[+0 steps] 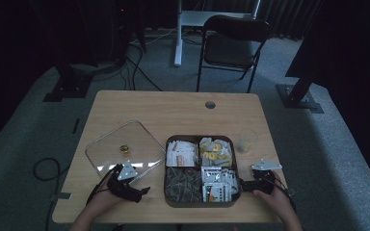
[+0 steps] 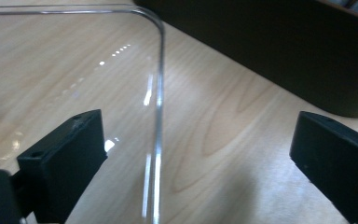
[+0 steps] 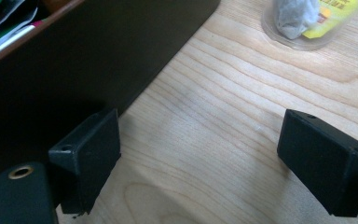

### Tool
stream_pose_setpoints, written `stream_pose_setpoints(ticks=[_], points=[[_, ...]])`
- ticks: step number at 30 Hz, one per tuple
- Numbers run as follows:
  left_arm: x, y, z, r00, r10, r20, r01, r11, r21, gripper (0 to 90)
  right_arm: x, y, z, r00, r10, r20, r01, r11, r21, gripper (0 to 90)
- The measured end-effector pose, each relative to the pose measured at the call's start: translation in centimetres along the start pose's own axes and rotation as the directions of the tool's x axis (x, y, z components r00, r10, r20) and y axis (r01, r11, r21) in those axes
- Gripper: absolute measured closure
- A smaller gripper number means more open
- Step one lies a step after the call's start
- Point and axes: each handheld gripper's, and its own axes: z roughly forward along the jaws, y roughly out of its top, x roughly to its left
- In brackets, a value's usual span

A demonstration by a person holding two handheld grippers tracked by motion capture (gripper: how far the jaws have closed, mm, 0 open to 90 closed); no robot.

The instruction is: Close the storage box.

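Note:
A dark four-compartment box [image 1: 200, 201] of tea bags and packets sits at the table's front middle. Its clear lid [image 1: 124, 149] lies flat to the left, a small gold knob [image 1: 124, 147] at its centre. My left gripper [image 1: 144, 191] rests at the lid's near corner, open; the lid's rounded edge [image 2: 159, 93] runs up between its jaws, with the box wall [image 2: 279, 51] beyond. My right gripper [image 1: 243, 184] stands open beside the box's right wall [image 3: 74, 70], over bare wood. A clear cup [image 3: 307, 21] holding a tea bag stands farther off.
The cup [image 1: 245, 141] stands right of the box near the table's right edge. A cable hole [image 1: 210, 104] is at the table's far side. A folding chair [image 1: 231, 45] and stand legs are on the carpet beyond.

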Motion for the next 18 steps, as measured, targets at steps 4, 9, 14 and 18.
stream_pose_setpoints(ticks=[4,9,14,18], points=[[0.4,0.1,-0.3,0.9997,-0.019,-0.016,0.019,0.9997,-0.013,3.7,0.0,0.0,0.0,1.0,-0.001,0.0,0.001,1.0,0.0,12.5],[0.9,0.2,-0.6,0.9977,-0.05,-0.045,0.048,0.9976,-0.05,3.7,0.0,0.0,0.0,1.0,-0.002,0.0,0.002,1.0,-0.001,12.5],[1.7,0.2,-0.8,0.9923,-0.087,-0.088,0.08,0.9937,-0.078,3.7,0.0,0.0,0.0,1.0,-0.001,0.0,0.001,1.0,0.0,12.5],[2.4,0.1,-1.0,0.9821,-0.137,-0.13,0.122,0.986,-0.113,3.7,0.0,0.0,0.0,1.0,-0.001,0.0,0.001,1.0,0.0,12.5]])
